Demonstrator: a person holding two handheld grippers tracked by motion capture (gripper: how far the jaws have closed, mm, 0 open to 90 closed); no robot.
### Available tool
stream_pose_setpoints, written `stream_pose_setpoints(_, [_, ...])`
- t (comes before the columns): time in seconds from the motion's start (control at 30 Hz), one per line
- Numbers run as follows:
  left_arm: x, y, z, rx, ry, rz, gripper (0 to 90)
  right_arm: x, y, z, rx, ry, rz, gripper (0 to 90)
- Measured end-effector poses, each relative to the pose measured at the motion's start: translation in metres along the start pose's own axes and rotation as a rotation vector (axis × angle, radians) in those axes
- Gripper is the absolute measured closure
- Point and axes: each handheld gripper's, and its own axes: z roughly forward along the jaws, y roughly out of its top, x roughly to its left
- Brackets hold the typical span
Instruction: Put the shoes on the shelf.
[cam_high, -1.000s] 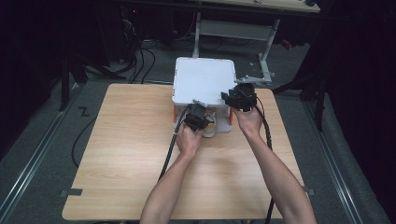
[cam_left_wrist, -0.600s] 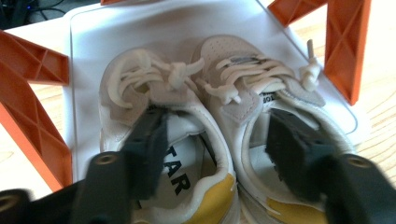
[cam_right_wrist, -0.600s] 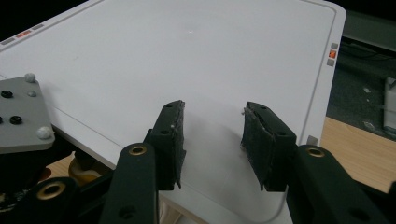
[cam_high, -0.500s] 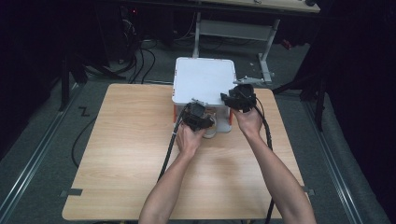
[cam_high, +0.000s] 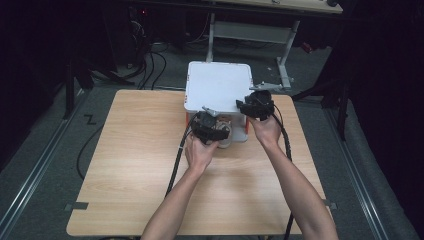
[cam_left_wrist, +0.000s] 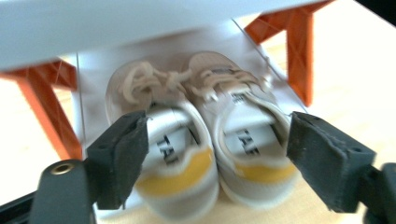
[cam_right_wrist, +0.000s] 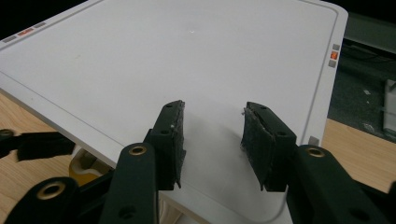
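Observation:
A pair of small beige shoes (cam_left_wrist: 210, 93) with white and yellow heels sits side by side on the low white shelf of a rack, under its white top (cam_high: 217, 85). In the high view the shoes (cam_high: 225, 142) peek out at the rack's front. My left gripper (cam_left_wrist: 219, 135) faces their heels. Its jaws have just been opening and now stand wide on either side of the pair, not pressing. My right gripper (cam_right_wrist: 212, 126) hovers over the white top (cam_right_wrist: 163, 56) near its front right corner, jaws apart with nothing between them. From above, the left gripper (cam_high: 212, 127) and right gripper (cam_high: 256, 105) flank the rack's front.
The rack stands on orange legs (cam_left_wrist: 299, 51) at the far middle of a wooden table (cam_high: 135, 165). Black cables trail from both grippers toward the near edge. Beyond the table are a dark floor, cables and a desk frame (cam_high: 285, 55).
The left gripper has shifted slightly at the rack's front. The right hand has kept still over the white top.

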Motion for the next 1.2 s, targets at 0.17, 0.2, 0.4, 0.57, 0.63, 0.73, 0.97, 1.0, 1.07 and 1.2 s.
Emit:
stream_pose_setpoints(0.17, [-0.003, -0.019, -0.016, 0.031, 0.005, 0.006, 15.1, 0.000, 0.000, 0.000, -0.001, 0.001, -0.002, 58.4])
stream_pose_setpoints(0.2, [-0.003, -0.023, -0.019, 0.035, 0.004, 0.009, 15.1, 0.000, 0.000, 0.000, -0.002, 0.002, -0.002, 58.5])
stream_pose_setpoints(0.4, [-0.006, -0.033, -0.013, 0.075, 0.031, 0.005, 15.0, 0.003, 0.000, 0.001, -0.002, 0.001, -0.011, 58.4])
stream_pose_setpoints(0.57, [-0.011, -0.035, 0.007, 0.146, 0.044, -0.016, 15.2, 0.006, 0.001, 0.001, -0.002, -0.001, -0.021, 58.5])
stream_pose_setpoints(0.63, [-0.012, -0.035, 0.013, 0.153, 0.053, -0.017, 15.3, 0.005, 0.001, 0.001, -0.002, 0.002, -0.022, 58.6])
stream_pose_setpoints(0.73, [-0.013, -0.034, 0.020, 0.144, 0.062, -0.022, 15.0, 0.005, 0.001, 0.001, -0.002, 0.000, -0.024, 58.6])
stream_pose_setpoints(0.97, [-0.013, -0.022, 0.033, 0.144, 0.096, -0.005, 16.4, 0.006, 0.001, 0.001, 0.000, -0.001, -0.023, 59.2])
stream_pose_setpoints(1.0, [-0.013, -0.022, 0.033, 0.144, 0.096, -0.005, 16.3, 0.006, 0.001, 0.001, 0.000, -0.001, -0.023, 59.2])
stream_pose_setpoints(1.07, [-0.012, -0.017, 0.039, 0.144, 0.105, -0.010, 17.0, 0.006, 0.001, 0.001, 0.000, -0.001, -0.022, 59.2])
stream_pose_setpoints(1.2, [-0.010, -0.014, 0.046, 0.126, 0.118, -0.009, 18.2, 0.006, 0.001, 0.001, 0.000, -0.002, -0.022, 59.3])
